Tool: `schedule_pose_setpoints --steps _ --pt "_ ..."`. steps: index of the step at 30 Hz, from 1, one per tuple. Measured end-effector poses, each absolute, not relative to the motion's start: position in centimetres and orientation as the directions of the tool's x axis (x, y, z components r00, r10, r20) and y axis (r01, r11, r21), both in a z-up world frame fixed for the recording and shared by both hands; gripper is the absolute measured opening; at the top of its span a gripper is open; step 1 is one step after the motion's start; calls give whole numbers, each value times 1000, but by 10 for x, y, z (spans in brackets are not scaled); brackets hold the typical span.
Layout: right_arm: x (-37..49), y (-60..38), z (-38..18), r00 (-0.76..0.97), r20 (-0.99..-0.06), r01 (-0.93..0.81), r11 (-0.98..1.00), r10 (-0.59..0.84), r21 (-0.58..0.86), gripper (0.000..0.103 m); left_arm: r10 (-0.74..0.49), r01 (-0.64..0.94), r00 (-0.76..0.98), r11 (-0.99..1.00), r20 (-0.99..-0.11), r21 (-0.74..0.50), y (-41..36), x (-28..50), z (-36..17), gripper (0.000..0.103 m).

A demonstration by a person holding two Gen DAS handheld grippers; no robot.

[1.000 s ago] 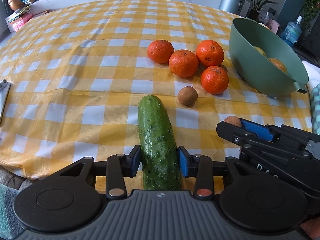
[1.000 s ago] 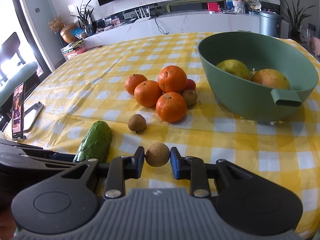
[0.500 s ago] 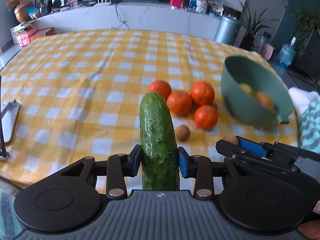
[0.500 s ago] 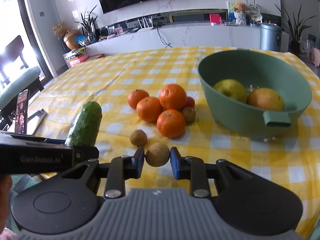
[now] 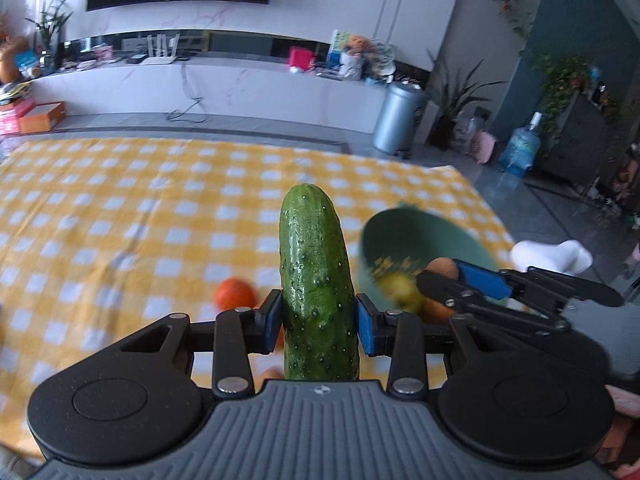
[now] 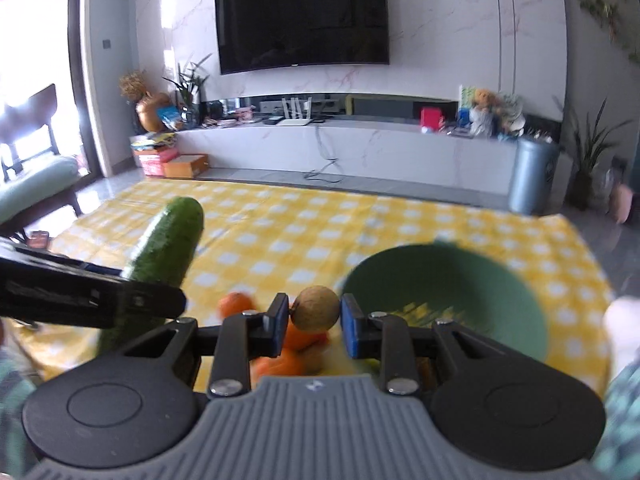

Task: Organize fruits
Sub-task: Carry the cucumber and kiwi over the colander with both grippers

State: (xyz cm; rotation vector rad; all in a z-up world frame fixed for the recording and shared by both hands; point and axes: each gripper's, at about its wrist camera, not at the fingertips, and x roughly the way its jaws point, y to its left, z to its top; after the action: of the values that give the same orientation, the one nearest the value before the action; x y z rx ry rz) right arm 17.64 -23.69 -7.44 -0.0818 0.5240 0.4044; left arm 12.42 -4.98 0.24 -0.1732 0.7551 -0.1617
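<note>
My left gripper [image 5: 317, 322] is shut on a green cucumber [image 5: 314, 272] and holds it high above the table, pointing forward. My right gripper [image 6: 315, 318] is shut on a small round brown fruit [image 6: 315, 307], also lifted. The green bowl [image 6: 472, 280] with yellow and orange fruit inside sits below to the right; it also shows in the left wrist view [image 5: 404, 236]. Oranges [image 6: 236, 304] lie on the yellow checked cloth below the grippers, blurred. The cucumber [image 6: 168, 240] and left gripper show at the left of the right wrist view.
The yellow checked tablecloth [image 5: 120, 220] covers the table. Beyond it are a white TV bench [image 6: 360, 148], a grey bin [image 6: 534, 176] and plants. A phone on a stand [image 6: 38, 238] sits at the table's left edge.
Both grippers have risen well above the table with their fruit and tilted up. The bowl and oranges now sit lower and smaller in both views.
</note>
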Motion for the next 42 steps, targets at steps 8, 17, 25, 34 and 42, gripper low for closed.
schedule_pose_setpoints --steps 8,17,25,34,42 --pt "234 -273 -79 765 -564 -394 919 310 -28 25 -289 165 708 955 -644 -248 -107 188 10 43" --pt "268 -294 -106 699 -654 -358 933 289 29 25 -321 190 628 947 -709 -261 -142 243 -22 43" --pt "276 -284 -124 654 -717 -339 941 241 7 25 -308 209 540 951 -783 -229 -154 255 -43 43" --pt "277 -285 -125 661 -711 -315 948 242 29 25 -339 205 480 940 -809 -272 -151 268 -57 43" --pt "277 -292 -126 652 -706 -288 951 277 108 25 -372 179 457 928 -808 -327 -145 273 -63 44"
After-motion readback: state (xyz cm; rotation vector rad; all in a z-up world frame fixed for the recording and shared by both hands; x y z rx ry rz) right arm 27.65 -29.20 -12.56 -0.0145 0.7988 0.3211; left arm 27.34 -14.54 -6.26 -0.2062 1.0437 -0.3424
